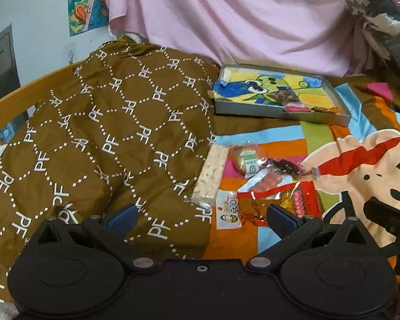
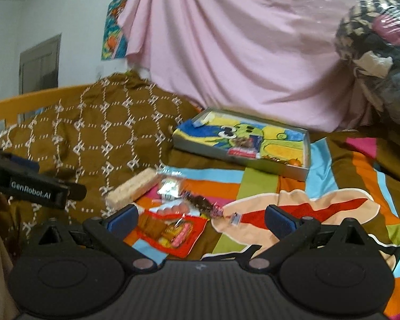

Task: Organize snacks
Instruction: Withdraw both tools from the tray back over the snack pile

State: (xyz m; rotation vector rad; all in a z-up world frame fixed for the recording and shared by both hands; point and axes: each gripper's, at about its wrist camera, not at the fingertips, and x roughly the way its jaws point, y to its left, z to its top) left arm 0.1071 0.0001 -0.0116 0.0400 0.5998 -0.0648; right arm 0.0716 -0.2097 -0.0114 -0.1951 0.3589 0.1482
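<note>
You're between picks: both grippers, left (image 1: 201, 217) & right (image 2: 201, 217), gape wide w/ nothing held. Snack pile (image 1: 256, 184) lies loose on the blanket, tray (image 1: 330, 118) at 1 o'clock beyond it. Next, prob drop onto the red packet (image 2: 173, 233) & pinch flat.

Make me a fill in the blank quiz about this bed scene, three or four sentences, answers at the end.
1. The pale rice bar lies at the edge of the ____ quilt printed with letters.
2. The grey tray already holds ____ wrapped snacks.
3. The left hand-held gripper is ____ and holds nothing.
4. Behind the tray hangs a ____ sheet.

Missing words: brown; two; open; pink
</note>
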